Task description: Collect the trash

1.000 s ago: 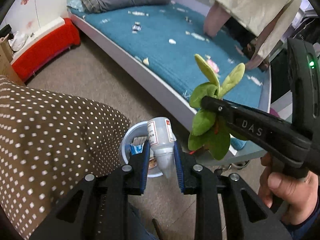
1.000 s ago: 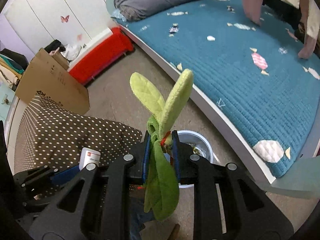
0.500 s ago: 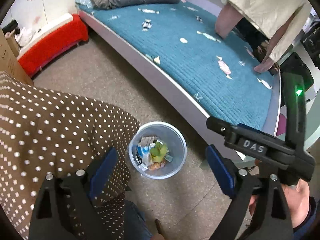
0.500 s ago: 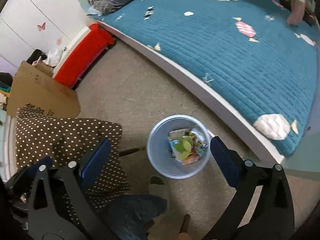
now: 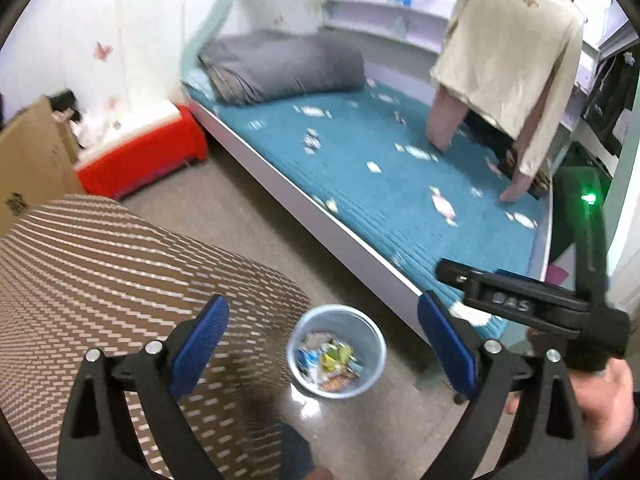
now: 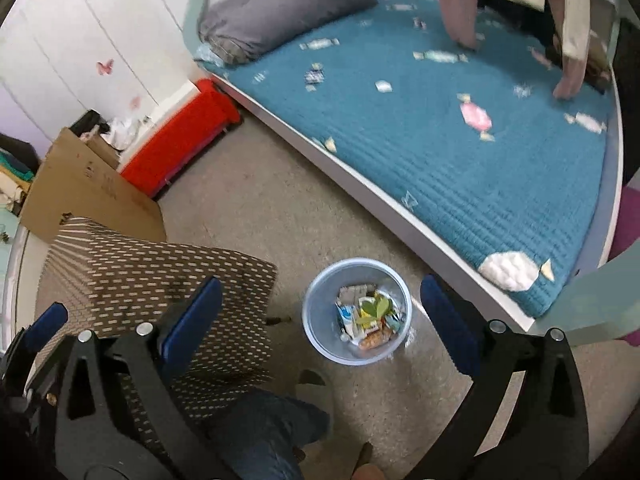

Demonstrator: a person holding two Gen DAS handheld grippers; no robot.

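Grippers tilt down over the bin: left gripper jaws opening, empty; right gripper wide, empty.

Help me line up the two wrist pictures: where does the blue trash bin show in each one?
Left wrist view: the blue trash bin sits low, just right of centre, on the floor between the open blue pads.
Right wrist view: the blue trash bin sits low, near centre, a green leafy item on top of its trash.
Shared landmark: the grey pillow at the head of the teal bed.
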